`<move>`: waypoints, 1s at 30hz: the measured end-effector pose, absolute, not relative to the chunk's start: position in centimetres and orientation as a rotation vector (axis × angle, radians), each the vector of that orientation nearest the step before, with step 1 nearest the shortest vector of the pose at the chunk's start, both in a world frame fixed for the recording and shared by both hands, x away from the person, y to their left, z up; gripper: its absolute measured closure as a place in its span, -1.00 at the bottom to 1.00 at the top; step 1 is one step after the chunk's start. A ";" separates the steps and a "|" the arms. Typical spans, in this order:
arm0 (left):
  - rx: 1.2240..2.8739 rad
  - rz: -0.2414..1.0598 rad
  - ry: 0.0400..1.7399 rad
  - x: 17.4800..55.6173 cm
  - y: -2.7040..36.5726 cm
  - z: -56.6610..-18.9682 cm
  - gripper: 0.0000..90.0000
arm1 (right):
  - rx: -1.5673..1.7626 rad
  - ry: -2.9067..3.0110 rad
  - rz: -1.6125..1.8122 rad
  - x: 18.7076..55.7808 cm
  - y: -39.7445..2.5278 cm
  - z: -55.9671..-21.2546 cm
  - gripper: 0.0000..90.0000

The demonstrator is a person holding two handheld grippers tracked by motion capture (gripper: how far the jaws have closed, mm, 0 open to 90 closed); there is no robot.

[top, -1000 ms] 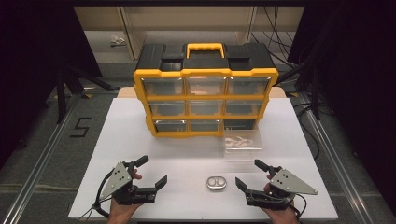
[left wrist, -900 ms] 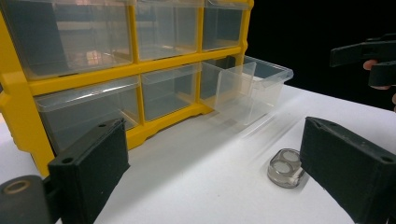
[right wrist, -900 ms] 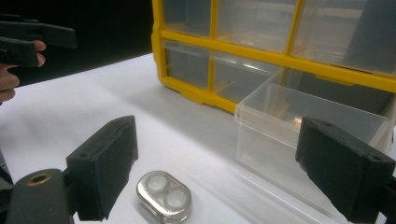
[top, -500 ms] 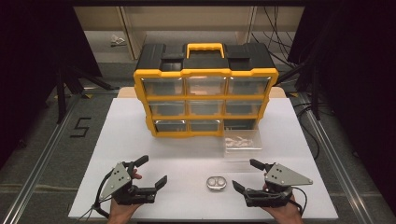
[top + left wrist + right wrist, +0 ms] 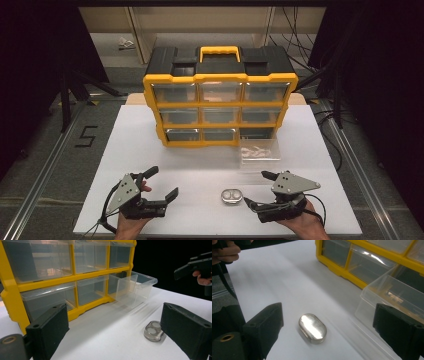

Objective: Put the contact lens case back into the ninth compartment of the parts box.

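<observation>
A small shiny oval metal piece (image 5: 231, 196) lies on the white table (image 5: 200, 165) near its front edge. My right gripper (image 5: 256, 188) stands open just to the right of it, and the piece (image 5: 312, 328) lies between and a little ahead of its black jaws. My left gripper (image 5: 163, 181) is open too, farther left, with nothing in it; in its view the piece (image 5: 153, 330) sits by the right jaw. Behind stands a yellow and black organizer (image 5: 220, 100) with clear drawers. Its bottom right drawer (image 5: 257, 152) is pulled out and holds small pale parts.
The pulled-out drawer (image 5: 392, 297) reaches close to my right gripper's right jaw. In the left gripper view the other gripper (image 5: 197, 266) and a hand show at top right. Dark floor and cables surround the table.
My right gripper has shifted a little to the left, closer to the metal piece. The left gripper and the drawer have stayed where they were.
</observation>
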State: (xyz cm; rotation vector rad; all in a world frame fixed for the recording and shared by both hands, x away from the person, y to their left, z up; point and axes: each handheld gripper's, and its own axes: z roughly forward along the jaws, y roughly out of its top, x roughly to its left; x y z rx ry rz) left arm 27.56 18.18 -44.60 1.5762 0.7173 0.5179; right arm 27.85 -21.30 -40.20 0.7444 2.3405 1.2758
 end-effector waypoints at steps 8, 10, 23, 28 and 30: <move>1.578 0.523 0.716 27.5 18.2 -44.6 -0.83 | 0.682 2.442 1.177 28.7 -20.2 -39.5 -0.77; 1.577 0.521 0.716 27.6 18.2 -44.6 -0.83 | 0.675 2.472 1.152 29.0 -19.9 -39.5 -0.76; 1.582 0.517 0.717 27.6 18.2 -44.6 -0.83 | 0.626 2.641 1.004 30.6 -18.0 -40.4 -0.74; 1.581 0.516 0.719 27.6 18.2 -44.6 -0.83 | 0.605 2.677 0.966 31.1 -17.6 -40.6 -0.71; 1.579 0.517 0.719 27.6 18.2 -44.6 -0.83 | 0.561 2.704 0.931 31.3 -17.0 -40.8 -0.70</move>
